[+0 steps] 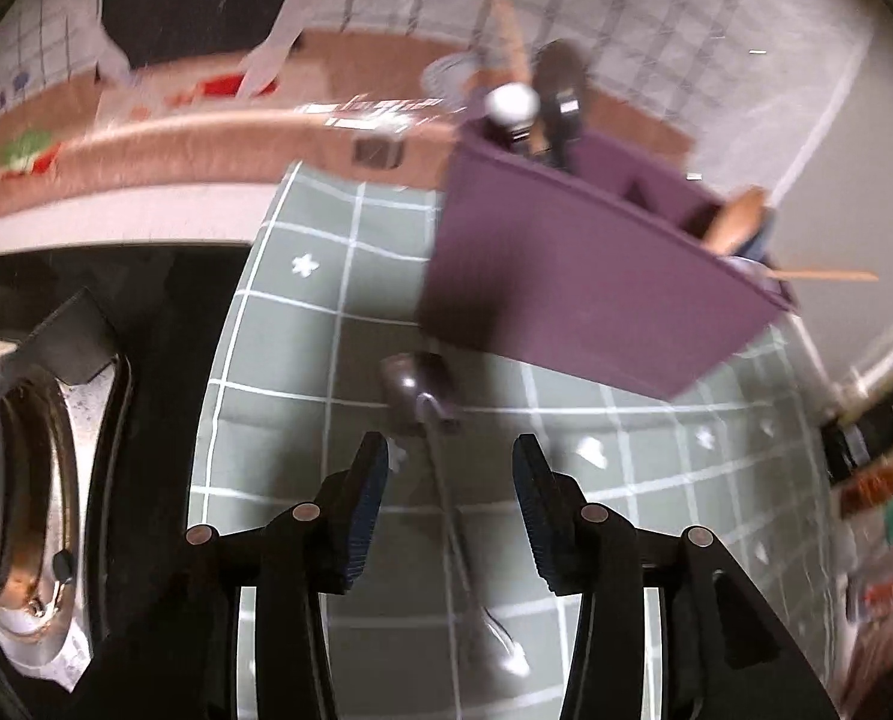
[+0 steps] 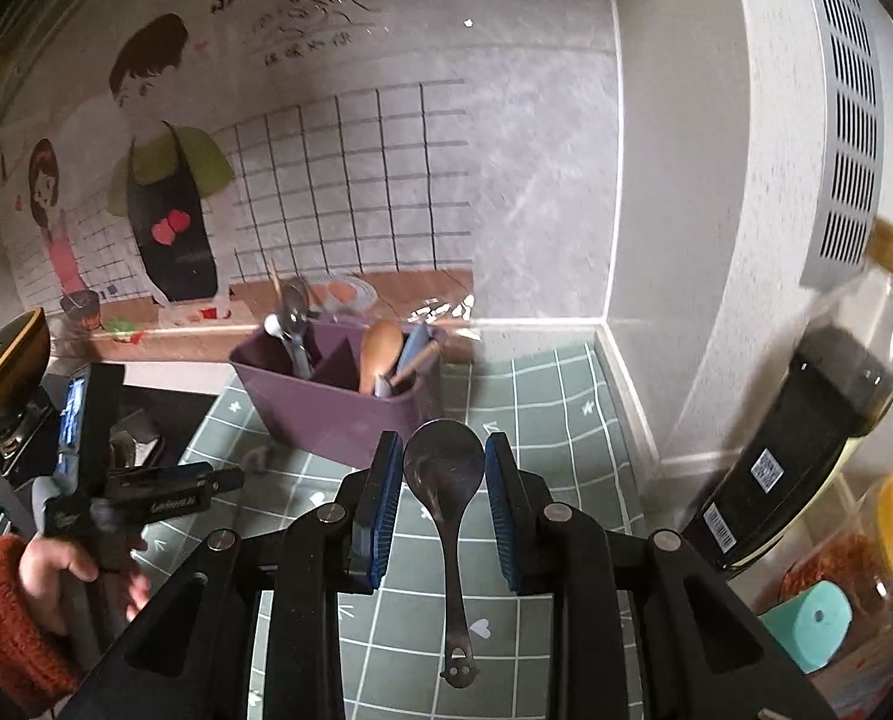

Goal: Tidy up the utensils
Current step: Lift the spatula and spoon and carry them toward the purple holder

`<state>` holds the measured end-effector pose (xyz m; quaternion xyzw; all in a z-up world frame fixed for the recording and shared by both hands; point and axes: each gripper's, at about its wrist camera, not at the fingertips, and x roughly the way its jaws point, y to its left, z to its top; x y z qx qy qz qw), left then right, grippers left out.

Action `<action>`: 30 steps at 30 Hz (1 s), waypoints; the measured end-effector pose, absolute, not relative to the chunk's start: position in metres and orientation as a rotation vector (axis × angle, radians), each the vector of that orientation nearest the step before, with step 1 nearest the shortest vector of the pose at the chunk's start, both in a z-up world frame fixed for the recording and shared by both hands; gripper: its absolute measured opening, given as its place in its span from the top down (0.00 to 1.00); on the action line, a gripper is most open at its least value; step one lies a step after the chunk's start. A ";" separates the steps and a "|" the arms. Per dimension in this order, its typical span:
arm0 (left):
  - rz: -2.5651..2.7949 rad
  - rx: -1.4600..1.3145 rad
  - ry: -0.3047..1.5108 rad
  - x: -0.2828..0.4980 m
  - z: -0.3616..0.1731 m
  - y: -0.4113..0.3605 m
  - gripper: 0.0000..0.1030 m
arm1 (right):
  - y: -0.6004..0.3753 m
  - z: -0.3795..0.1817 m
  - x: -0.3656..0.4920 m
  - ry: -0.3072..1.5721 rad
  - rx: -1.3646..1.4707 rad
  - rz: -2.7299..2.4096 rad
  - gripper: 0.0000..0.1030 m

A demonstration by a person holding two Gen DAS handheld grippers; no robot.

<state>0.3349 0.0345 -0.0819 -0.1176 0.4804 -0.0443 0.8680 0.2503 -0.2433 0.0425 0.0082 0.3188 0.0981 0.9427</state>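
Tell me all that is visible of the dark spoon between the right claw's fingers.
The dark spoon looks like dull grey metal, with a round bowl facing the camera and a slim handle ending in a small cut-out tip. It sits between the right claw's blue-padded fingers, bowl pointing forward towards the purple organizer. Whether it is held or lying on the mat cannot be told.

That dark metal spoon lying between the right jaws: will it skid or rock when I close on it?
Probably stiff: the spoon looks like one piece of polished metal. Its glossy surface suggests it may slip on the green mat if nudged. The rounded bowl may rock, so gripping the thin, flat handle seems steadier. The right gripper stands open around the bowl.
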 end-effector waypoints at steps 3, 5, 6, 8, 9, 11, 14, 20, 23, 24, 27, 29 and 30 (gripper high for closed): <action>-0.042 -0.231 1.028 0.350 -0.092 0.034 0.57 | -0.245 0.034 0.257 0.659 0.037 0.207 0.75; -0.029 -0.217 1.033 0.358 -0.096 0.031 0.57 | -0.244 0.030 0.261 0.662 0.043 0.207 0.75; -0.021 -0.205 1.035 0.362 -0.098 0.029 0.57 | -0.243 0.027 0.263 0.664 0.047 0.210 0.75; -0.008 -0.193 1.040 0.367 -0.102 0.027 0.57 | -0.241 0.025 0.267 0.671 0.058 0.215 0.75; -0.001 -0.188 1.037 0.368 -0.102 0.026 0.57 | -0.240 0.024 0.269 0.675 0.062 0.219 0.75; 0.008 -0.181 1.040 0.369 -0.103 0.025 0.57 | -0.237 0.022 0.271 0.681 0.063 0.224 0.75; 0.040 -0.155 1.054 0.368 -0.104 0.023 0.58 | -0.231 0.021 0.272 0.680 0.053 0.223 0.75; -0.023 -0.163 1.051 0.352 -0.100 0.020 0.68 | -0.222 0.025 0.269 0.676 0.052 0.230 0.75; -0.074 -0.236 1.027 0.331 -0.089 0.028 0.68 | -0.219 0.028 0.266 0.675 0.052 0.241 0.75; -0.092 -0.257 1.014 0.321 -0.084 0.031 0.68 | -0.219 0.029 0.265 0.677 0.053 0.245 0.75; -0.138 -0.294 0.965 0.293 -0.068 0.038 0.68 | -0.217 0.029 0.263 0.688 0.062 0.259 0.75; -0.161 -0.290 0.928 0.280 -0.058 0.039 0.68 | -0.215 0.029 0.261 0.695 0.060 0.260 0.75; -0.170 -0.285 0.910 0.273 -0.053 0.039 0.68 | -0.214 0.028 0.260 0.698 0.057 0.259 0.75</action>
